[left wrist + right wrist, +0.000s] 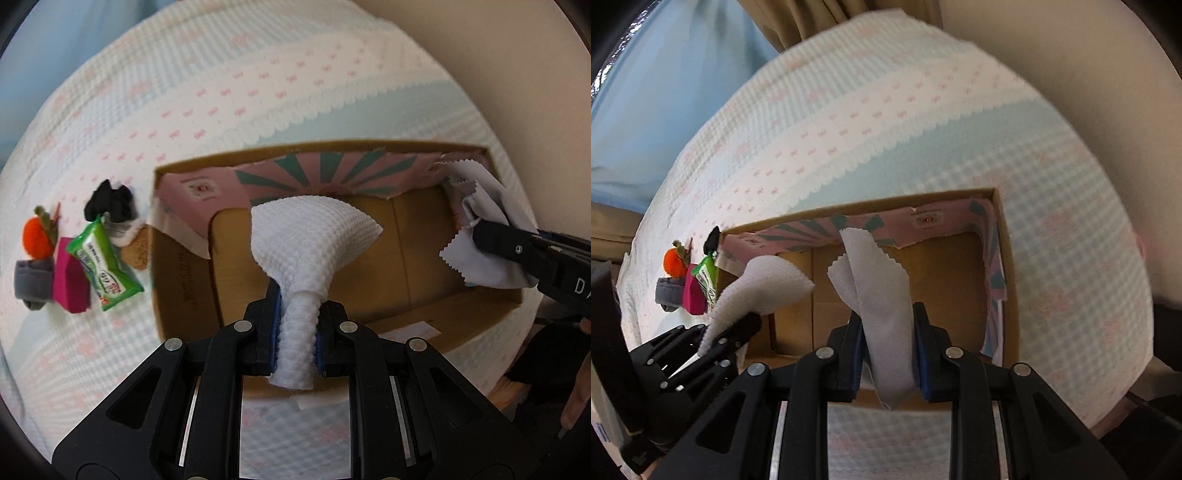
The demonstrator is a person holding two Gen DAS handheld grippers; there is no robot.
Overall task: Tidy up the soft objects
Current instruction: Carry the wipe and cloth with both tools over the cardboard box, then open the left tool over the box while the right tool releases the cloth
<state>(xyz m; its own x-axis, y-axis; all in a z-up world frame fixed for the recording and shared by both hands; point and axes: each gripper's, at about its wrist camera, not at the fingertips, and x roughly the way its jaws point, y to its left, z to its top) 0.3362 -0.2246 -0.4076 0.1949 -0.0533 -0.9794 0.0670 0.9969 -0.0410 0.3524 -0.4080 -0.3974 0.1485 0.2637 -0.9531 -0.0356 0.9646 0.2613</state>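
Left gripper clamps white waffle cloth; right gripper pinches grey pinked-edge cloth. Both over cardboard box, likely for drop-in.

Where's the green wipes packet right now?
The green wipes packet lies on the bedspread outside the cardboard box's left wall, leaning against the magenta block, below the black toy.
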